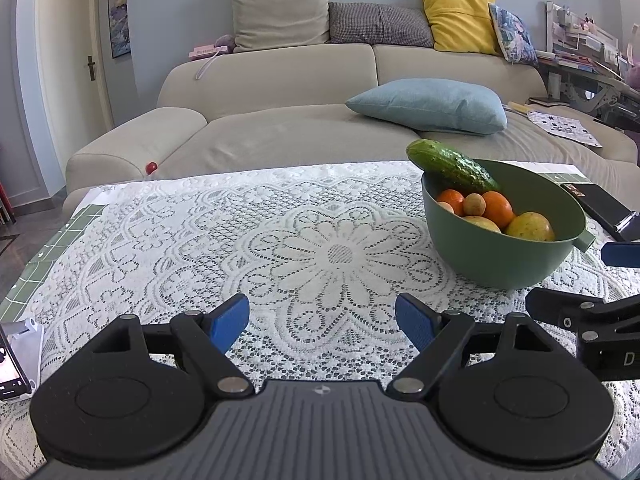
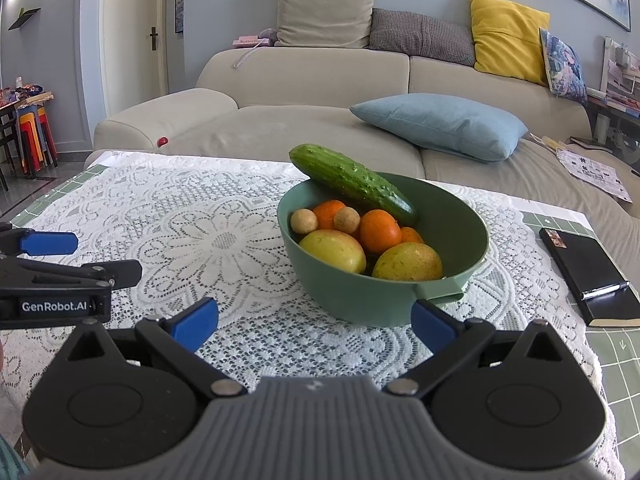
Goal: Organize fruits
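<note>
Notebook (image 2: 588, 276) lies beside fruit bowl (image 2: 460, 216); both tools, left (image 1: 322, 322) and right (image 2: 314, 322), gape empty.

- A green bowl (image 2: 460, 216) is sitting on the lace cloth, holding all the fruit.
- A cucumber (image 2: 352, 179) is lying tilted across the bowl's far rim.
- Oranges (image 2: 379, 231), two yellowish apples (image 2: 334, 250) and two small tan round fruits (image 2: 346, 219) are resting inside, touching.

"GenRobot.AI" on left gripper (image 2: 48, 256) body.
</note>
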Available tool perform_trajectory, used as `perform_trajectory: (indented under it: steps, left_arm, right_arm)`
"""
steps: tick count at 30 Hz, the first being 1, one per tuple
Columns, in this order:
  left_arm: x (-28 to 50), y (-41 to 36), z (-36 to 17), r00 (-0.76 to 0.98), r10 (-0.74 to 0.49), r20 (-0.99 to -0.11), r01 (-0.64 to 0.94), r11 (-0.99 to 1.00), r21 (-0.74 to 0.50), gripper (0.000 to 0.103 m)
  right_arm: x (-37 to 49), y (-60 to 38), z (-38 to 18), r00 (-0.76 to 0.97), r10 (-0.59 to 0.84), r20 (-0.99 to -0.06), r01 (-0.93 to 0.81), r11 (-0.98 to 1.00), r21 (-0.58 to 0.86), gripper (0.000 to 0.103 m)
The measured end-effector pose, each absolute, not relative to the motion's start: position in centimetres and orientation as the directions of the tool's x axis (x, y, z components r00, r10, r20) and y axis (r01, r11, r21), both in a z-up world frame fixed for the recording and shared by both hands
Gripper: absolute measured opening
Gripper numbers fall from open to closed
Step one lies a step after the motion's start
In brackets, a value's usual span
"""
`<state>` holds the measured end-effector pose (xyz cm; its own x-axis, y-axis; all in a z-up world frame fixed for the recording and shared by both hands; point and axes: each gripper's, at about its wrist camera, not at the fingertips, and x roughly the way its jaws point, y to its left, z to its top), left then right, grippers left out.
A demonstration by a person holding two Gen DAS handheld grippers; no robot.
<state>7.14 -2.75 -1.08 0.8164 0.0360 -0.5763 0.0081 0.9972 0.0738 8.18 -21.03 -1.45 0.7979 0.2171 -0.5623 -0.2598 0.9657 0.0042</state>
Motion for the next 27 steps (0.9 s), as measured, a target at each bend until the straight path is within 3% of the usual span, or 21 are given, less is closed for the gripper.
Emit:
perform_trajectory:
  steps: [27]
  left_arm:
    - [6.95, -3.25, -0.78, 0.833, 0.039, -0.552, 0.006, 0.997, 0.080, 0.097]
  right_arm:
    - [8.24, -20.71, -1.79, 0.792, 0.217, -0.571, -0.264, 0.965, 0.001, 0.099]
